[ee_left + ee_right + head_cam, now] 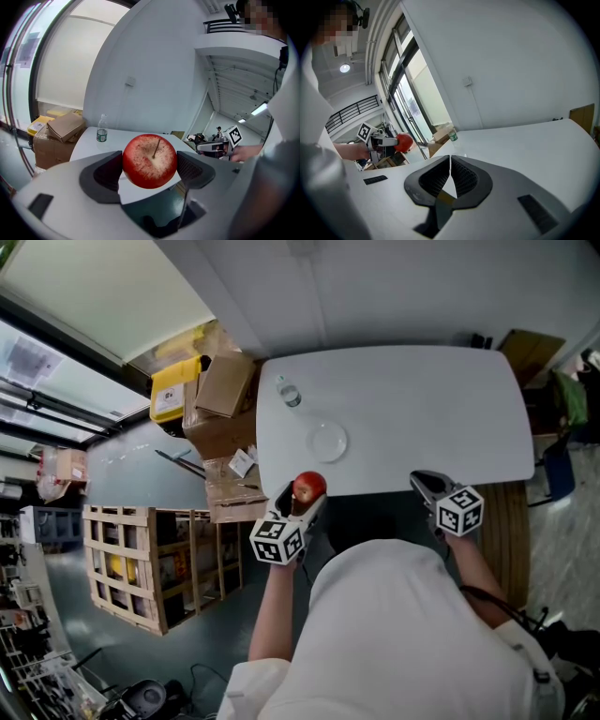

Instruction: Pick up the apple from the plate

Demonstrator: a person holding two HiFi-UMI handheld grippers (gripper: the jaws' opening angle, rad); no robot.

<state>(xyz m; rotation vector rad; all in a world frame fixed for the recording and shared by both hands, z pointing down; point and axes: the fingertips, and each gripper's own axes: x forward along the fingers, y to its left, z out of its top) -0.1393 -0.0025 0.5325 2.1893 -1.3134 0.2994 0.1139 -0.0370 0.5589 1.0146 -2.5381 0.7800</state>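
My left gripper [150, 165] is shut on a red apple [150, 161], stem toward the camera, held in the air off the table's near edge. In the head view the apple [308, 487] sits at the tip of the left gripper [302, 498], below the white table [422, 399]. A clear glass plate [327, 441] lies bare on the table beyond it. My right gripper [450, 165] has its jaws shut with nothing between them; in the head view that right gripper [424, 486] hovers at the table's near right edge. From the right gripper view the apple [404, 142] shows far left.
A small water bottle [288, 394] stands at the table's far left corner; the same bottle [101, 129] shows in the left gripper view. Cardboard boxes [223, 399] and a wooden crate [155, 559] crowd the floor left of the table. A wall runs behind the table.
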